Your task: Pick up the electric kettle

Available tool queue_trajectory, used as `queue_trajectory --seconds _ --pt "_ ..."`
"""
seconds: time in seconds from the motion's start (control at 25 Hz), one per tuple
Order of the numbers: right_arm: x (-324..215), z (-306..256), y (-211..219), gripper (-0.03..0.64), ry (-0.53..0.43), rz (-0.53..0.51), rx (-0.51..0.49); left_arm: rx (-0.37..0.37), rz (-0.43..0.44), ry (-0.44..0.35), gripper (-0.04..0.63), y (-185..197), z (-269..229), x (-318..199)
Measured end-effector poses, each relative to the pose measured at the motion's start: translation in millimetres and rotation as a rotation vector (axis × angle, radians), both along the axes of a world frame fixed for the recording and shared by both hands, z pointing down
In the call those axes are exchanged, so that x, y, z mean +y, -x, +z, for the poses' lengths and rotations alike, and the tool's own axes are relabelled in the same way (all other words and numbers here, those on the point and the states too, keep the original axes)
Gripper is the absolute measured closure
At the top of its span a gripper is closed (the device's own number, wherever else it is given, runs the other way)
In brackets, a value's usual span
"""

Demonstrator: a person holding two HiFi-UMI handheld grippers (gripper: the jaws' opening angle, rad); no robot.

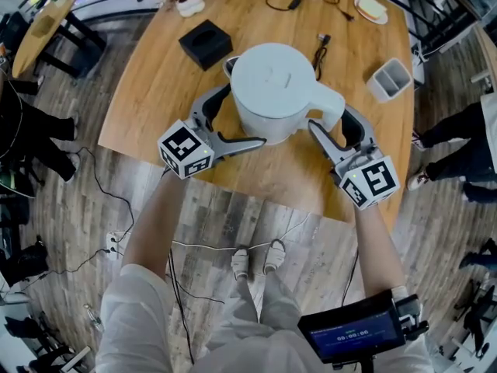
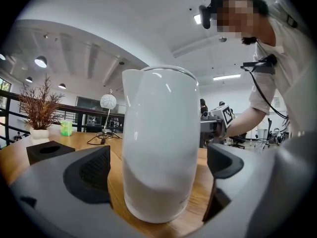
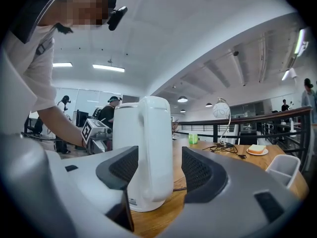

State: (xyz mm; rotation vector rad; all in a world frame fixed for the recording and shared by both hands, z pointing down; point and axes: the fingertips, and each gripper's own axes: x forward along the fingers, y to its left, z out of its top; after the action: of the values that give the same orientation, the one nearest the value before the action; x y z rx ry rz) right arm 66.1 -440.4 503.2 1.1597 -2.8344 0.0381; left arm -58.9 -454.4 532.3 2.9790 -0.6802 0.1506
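- On the table (image 1: 147,107), near its front edge, one electric kettle (image 1: 276,92) stands upright.
- Both open: left hand-held gripper (image 2: 158,170) around its body, right hand-held gripper (image 3: 158,170) astride its handle (image 3: 156,148).
- Behind: one black box (image 1: 205,43), one white bin (image 1: 389,79), one plate (image 1: 371,9), one cable (image 1: 320,49).

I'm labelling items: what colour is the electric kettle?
The electric kettle is plain white, clearest in the left gripper view.

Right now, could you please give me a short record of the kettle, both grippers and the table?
kettle: white electric kettle, upright on wooden table
left gripper: open, jaws either side of the kettle, not touching
right gripper: open, kettle handle between jaws, not clamped
nearby: black box, white bin
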Motion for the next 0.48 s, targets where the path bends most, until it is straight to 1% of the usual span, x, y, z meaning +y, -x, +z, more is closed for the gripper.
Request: queue_trajectory --seconds 0.12,0.2,0.36,0.48 --pt "-4.3 0.2 -2.7 0.343 -0.010 0.012 0.006 0.015 0.004 0.003 0.012 0.9 -0.5 -4.5" --pt "-6.0 -2.8 -3.5 0.350 -0.013 0.016 0.005 0.012 0.016 0.003 0.012 1.6 -2.9 -4.2" --pt "-8.5 -1.7 -1.2 0.391 -0.021 0.006 0.004 0.004 0.036 -0.004 0.012 1.5 -1.9 -4.6" --pt "-10.2 8.5 5.5 0.455 -0.022 -0.021 0.022 -0.006 0.043 -0.008 0.012 -0.1 6.2 -7.5"
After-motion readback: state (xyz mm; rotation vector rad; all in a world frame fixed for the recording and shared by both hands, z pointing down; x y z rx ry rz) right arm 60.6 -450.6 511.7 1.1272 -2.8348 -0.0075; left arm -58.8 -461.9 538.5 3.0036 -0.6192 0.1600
